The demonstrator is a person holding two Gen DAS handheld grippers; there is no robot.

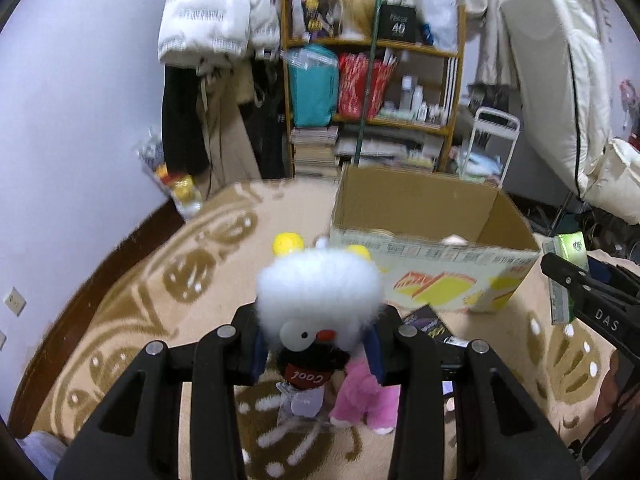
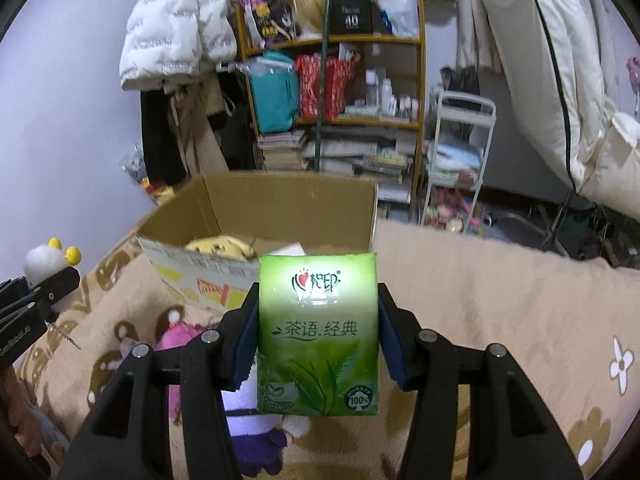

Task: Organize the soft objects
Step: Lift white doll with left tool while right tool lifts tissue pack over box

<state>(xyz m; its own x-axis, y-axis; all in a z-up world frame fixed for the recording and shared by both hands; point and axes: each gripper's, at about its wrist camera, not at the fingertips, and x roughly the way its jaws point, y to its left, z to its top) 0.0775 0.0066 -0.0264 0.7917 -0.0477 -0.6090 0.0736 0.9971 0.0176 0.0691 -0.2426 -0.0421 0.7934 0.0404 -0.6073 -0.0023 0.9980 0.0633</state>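
My left gripper (image 1: 318,312) is shut on a white fluffy plush toy (image 1: 320,284) with yellow horns, held above the blanket left of an open cardboard box (image 1: 432,208). My right gripper (image 2: 318,312) is shut on a green tissue pack (image 2: 318,332), held in front of the box (image 2: 280,200). A yellow plush (image 2: 220,246) lies inside the box. A pink plush (image 1: 366,396) and a small doll with a "Cool" shirt (image 1: 306,380) lie on the blanket below the left gripper. The pink plush (image 2: 178,336) and a purple-white plush (image 2: 256,436) show under the right gripper.
A beige patterned blanket (image 1: 160,300) covers the surface. Behind stand a wooden shelf (image 1: 372,80) full of bags and books, hanging coats (image 1: 216,20), a white cart (image 2: 460,152) and a folded mattress (image 1: 560,80). A dark packet (image 1: 430,322) lies by the box.
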